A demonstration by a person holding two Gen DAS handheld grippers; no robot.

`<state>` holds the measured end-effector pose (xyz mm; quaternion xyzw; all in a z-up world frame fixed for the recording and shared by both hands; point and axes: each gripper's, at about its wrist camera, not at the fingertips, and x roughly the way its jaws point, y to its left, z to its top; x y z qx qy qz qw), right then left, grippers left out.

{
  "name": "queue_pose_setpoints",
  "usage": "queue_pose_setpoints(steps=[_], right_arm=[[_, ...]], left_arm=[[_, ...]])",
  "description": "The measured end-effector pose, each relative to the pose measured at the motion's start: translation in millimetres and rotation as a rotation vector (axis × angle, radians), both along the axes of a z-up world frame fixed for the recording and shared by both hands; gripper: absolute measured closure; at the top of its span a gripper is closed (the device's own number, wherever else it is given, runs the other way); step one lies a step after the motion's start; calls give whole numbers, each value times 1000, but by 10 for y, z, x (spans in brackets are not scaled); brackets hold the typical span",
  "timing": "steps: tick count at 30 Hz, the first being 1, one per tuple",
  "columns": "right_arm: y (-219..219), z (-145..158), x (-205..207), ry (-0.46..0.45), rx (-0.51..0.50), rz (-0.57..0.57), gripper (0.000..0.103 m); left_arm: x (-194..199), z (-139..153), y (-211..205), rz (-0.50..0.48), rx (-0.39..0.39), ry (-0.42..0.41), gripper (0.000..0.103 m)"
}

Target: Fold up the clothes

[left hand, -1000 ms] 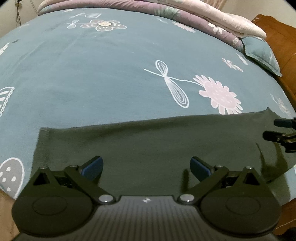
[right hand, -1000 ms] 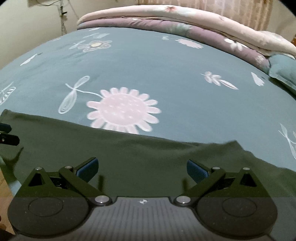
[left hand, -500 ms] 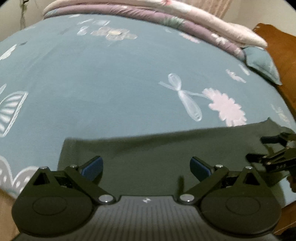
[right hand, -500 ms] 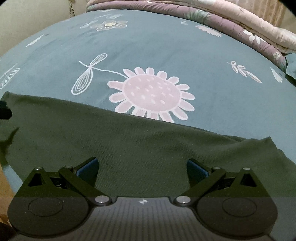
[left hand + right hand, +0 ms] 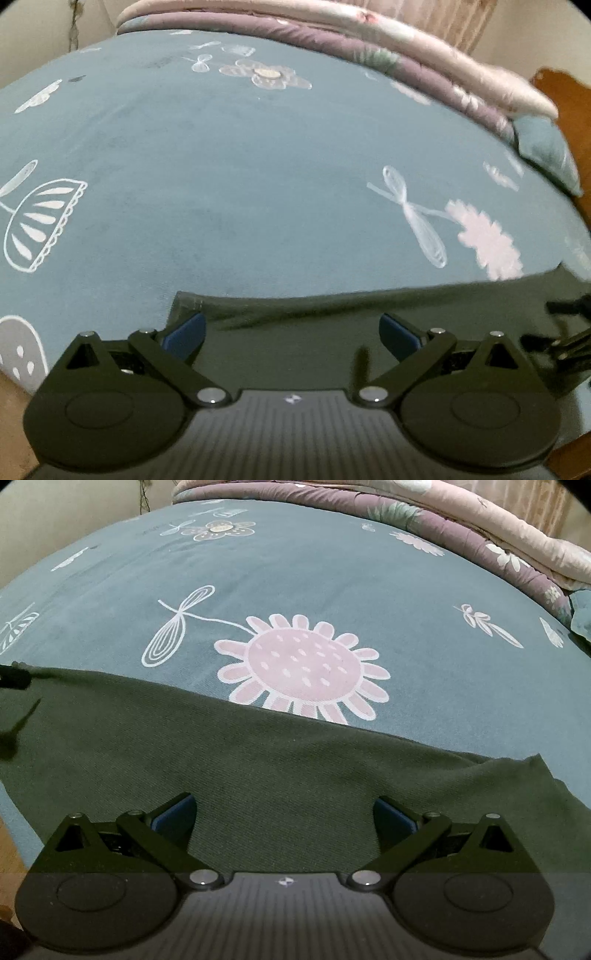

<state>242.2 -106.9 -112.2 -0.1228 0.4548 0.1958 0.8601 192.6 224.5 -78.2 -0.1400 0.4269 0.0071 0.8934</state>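
Right wrist view: my right gripper point(image 5: 284, 812) and left gripper point(image 5: 293, 332) hover, jaws wide, over the dark green knit garment point(image 5: 258, 768) at the bed's near edge; a shallow bite could drag it floorward.

bed w/ teal floral sheet point(image 5: 332, 572); dark green garment point(image 5: 258, 775) flat near edge, prob. quilts point(image 5: 480, 528) folded at back.

A teal bedsheet point(image 5: 332, 576) printed with a large pink flower point(image 5: 303, 664) (white leaf outlines beside it) covers the bed. Folded purple and pink quilts point(image 5: 480, 528) lie along the far edge, with a teal pillow point(image 5: 546, 147) at far right beside a wooden headboard point(image 5: 565, 96).
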Motion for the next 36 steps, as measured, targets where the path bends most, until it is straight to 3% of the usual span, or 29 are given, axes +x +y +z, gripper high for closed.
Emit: queue_pose_setpoints(steps=[4, 10, 14, 26, 30, 36], right_arm=[[-2, 8, -7, -2, 1, 1, 0], [-3, 9, -13, -5, 3, 3, 0], [-2, 11, -8, -4, 2, 7, 0], [28, 59, 10, 8, -23, 36, 0], [165, 234, -13, -54, -47, 135, 0], [853, 529, -59, -194, -59, 414, 0]], left_arm=[[-83, 13, -70, -65, -76, -11, 3], [-225, -48, -38, -54, -47, 18, 3], [-313, -2, 48, 0, -24, 37, 3], [-559, 36, 157, 122, -192, -43, 3], [-668, 48, 300, 196, -286, -82, 3], [-861, 22, 679, 358, -480, -156, 3]])
